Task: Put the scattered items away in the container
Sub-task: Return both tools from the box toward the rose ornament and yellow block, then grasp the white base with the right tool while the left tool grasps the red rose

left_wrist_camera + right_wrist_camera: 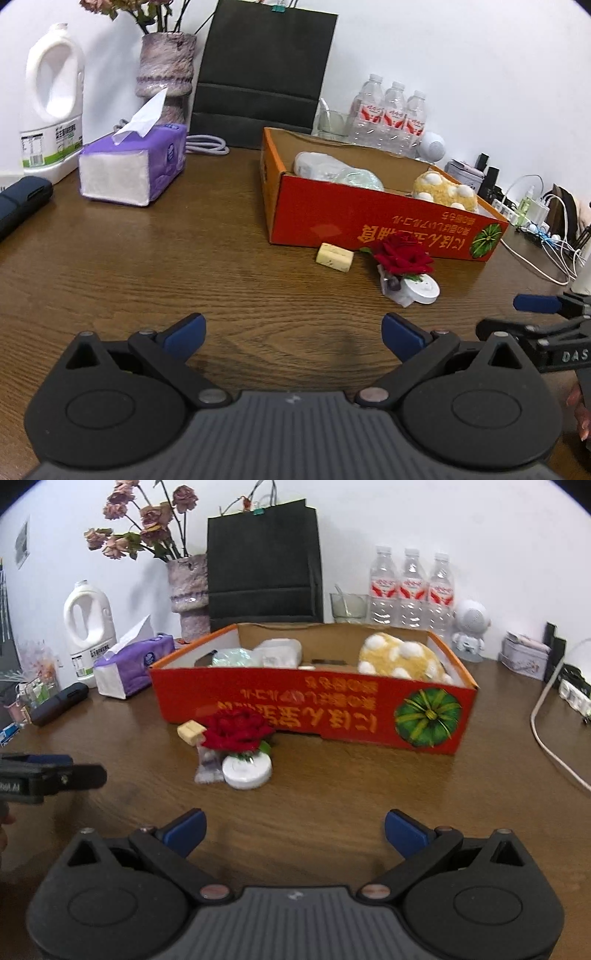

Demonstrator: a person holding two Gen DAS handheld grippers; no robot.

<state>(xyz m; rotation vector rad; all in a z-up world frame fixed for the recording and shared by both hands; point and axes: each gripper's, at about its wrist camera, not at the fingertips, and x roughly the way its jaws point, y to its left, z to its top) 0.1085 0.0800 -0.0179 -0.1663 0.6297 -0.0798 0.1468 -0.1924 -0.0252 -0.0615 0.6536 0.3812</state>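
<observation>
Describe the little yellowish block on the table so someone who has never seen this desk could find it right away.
Find the big red cardboard box on the wooden table. Just in front of its near wall, towards its left end, lies the pale yellow block. Unlike the red flower and white round disc beside it, it is small, rectangular and speckled.

1. Red cardboard box (314,716), open-topped, upright on the tabletop, holding a yellow plush (400,659) and wrapped packets (258,653).
2. Cream eraser-like block (191,732), red rose (238,731), white round disc (246,771) and small clear wrapper (207,766) clustered just before the box's front wall.
</observation>
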